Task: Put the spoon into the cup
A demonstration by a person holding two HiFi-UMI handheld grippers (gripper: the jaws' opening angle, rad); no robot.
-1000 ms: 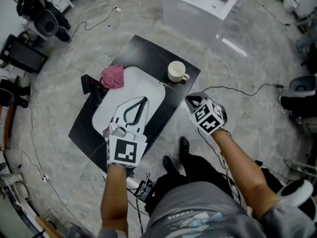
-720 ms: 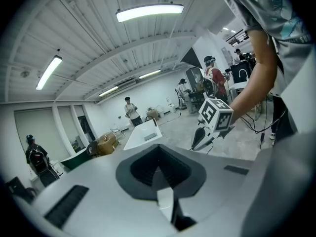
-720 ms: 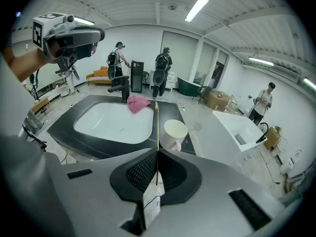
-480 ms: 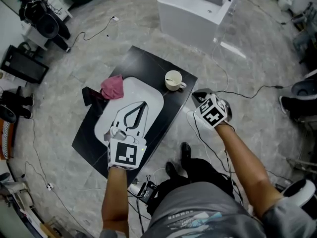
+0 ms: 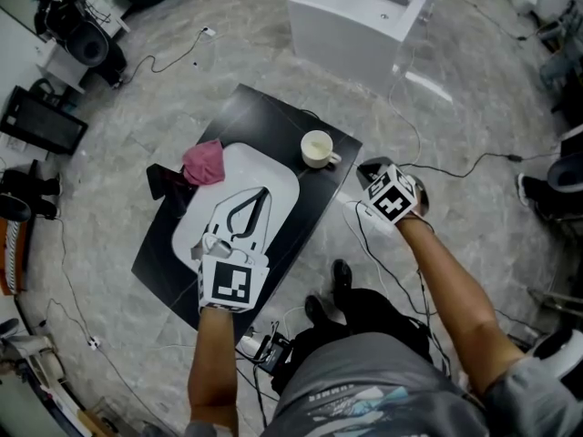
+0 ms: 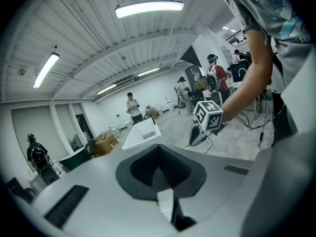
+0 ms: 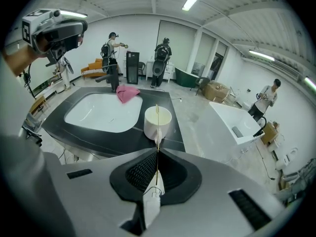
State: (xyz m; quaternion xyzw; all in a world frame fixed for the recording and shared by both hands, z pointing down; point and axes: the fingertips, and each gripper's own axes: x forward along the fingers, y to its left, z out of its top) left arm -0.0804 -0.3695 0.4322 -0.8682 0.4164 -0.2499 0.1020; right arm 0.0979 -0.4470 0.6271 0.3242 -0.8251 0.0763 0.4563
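Observation:
A white cup point(image 5: 317, 147) stands on the black table point(image 5: 264, 116) near its right edge, beside the white basin point(image 5: 239, 167). My right gripper point(image 5: 370, 167) hangs off the table's right side, lower right of the cup. In the right gripper view that gripper point(image 7: 157, 158) is shut on a thin gold spoon point(image 7: 157, 132), whose far end points up across the cup point(image 7: 150, 122). I cannot make out the spoon in the head view. Over the basin's front half my left gripper point(image 5: 264, 190) is shut with nothing in it; its own view faces the ceiling.
A pink cloth point(image 5: 204, 162) and a black object point(image 5: 168, 179) lie at the basin's left end. A white tub point(image 5: 351, 21) stands beyond the table. Cables point(image 5: 437, 167) run over the floor at right. Several people point(image 7: 112, 46) stand far off in the room.
My right gripper has drifted right and slightly farther from me, away from the table edge and cup. The left gripper has stayed over the basin.

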